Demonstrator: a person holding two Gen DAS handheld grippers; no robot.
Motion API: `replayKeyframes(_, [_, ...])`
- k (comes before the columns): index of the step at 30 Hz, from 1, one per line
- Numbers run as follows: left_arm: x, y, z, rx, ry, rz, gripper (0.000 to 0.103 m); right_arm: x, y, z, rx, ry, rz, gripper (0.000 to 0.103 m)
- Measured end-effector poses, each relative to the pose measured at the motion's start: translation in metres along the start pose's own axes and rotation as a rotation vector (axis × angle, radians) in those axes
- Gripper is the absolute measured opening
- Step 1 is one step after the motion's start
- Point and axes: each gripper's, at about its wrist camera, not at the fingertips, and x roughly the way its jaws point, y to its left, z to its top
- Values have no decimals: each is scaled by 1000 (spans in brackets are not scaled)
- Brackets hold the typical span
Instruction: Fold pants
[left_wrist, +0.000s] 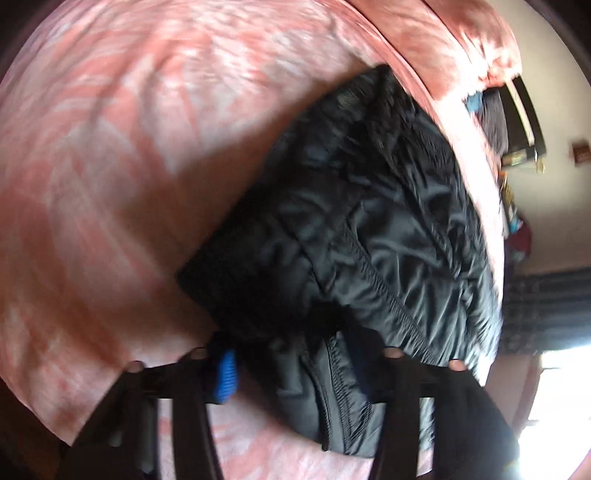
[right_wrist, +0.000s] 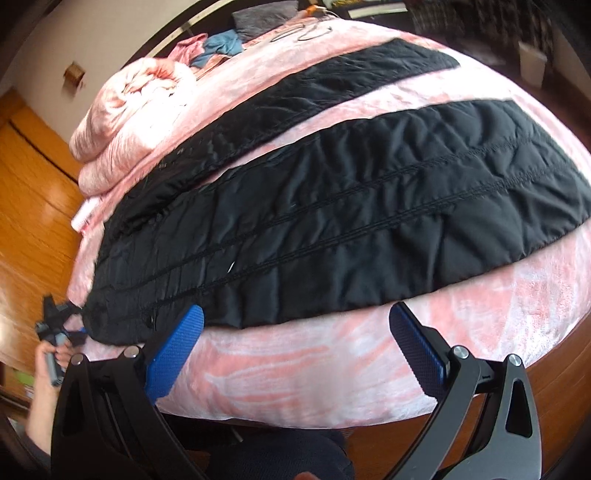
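Two grippers work at black quilted pants (right_wrist: 332, 206) spread across a bed (right_wrist: 295, 362) covered in a pink blanket. From the right wrist view, going left to right: a wooden floor (right_wrist: 33, 221) lies at the far left, and low on that side the person's left hand (right_wrist: 48, 369) holds the left gripper (right_wrist: 61, 325) at the waist end of the pants, right at the bed's edge. A rolled pink quilt (right_wrist: 122, 122) sits on the bed beyond that end. The pants lie flat, their two legs running away to the right, slightly apart, with blanket showing between them. The right gripper (right_wrist: 295, 343) hovers over the bare blanket just beside the near leg's edge, its blue fingers (right_wrist: 173, 354) spread wide and holding nothing.

From the left wrist view, which is blurred, the left gripper (left_wrist: 295, 369) has black fabric lying across the gap between its fingers (left_wrist: 225, 376); whether they are clamped on the pants I cannot tell.
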Motion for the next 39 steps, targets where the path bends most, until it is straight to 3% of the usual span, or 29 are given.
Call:
replayKeyframes(2, [0,0,-2,21,-17,8,39,-9,-29,11,66,-4,-8,99])
replayKeyframes(6, [0,-4,-6,93,-43,41,41,-42,-116,33,281,-95,-50,99])
replayKeyframes(7, [0,-5,-5,102,-50,40,35,-47,-131,36,313,-108,-59,97])
replayKeyframes(8, [0,-7,-5,118,-58,35,23,-51,-152,40,358,-115,-91,94])
replayKeyframes(10, [1,-15,-6,136,-75,44,17,-52,-183,42,453,-111,-91,56])
replayKeyframes(13, [4,-22,-7,126,-114,74,15,-47,-221,40,599,-124,5,56])
replayKeyframes(15, [5,-20,-10,115,-134,81,15,-43,-224,44,603,-147,31,59])
replayKeyframes(17, [3,-19,-13,115,-167,89,12,-42,-222,46,581,-169,23,56])
replayKeyframes(19, [-5,-18,-16,96,-208,95,10,-40,-212,48,571,-167,38,16])
replayKeyframes(21, [-19,-13,-15,88,-251,113,9,-39,-199,51,546,-164,70,11])
replayKeyframes(24, [-28,4,-13,45,-255,129,9,-35,-183,44,500,-139,75,10])
replayKeyframes(30, [-21,9,-15,34,-235,172,14,-23,-192,42,484,-106,57,11])
replayKeyframes(32, [-23,13,-8,-3,-193,162,29,-34,-187,45,442,-100,24,18])
replayKeyframes(34, [-34,13,-4,2,-171,207,41,-50,-184,49,405,-100,-81,46])
replayKeyframes(35, [-44,11,-4,18,-195,253,60,-63,-183,49,378,-117,-186,51])
replayKeyframes(37, [-68,0,4,87,-287,349,80,-85,-173,53,309,-191,-340,53])
replayKeyframes(39, [-83,-24,22,202,-360,396,86,-93,-154,61,219,-227,-337,57])
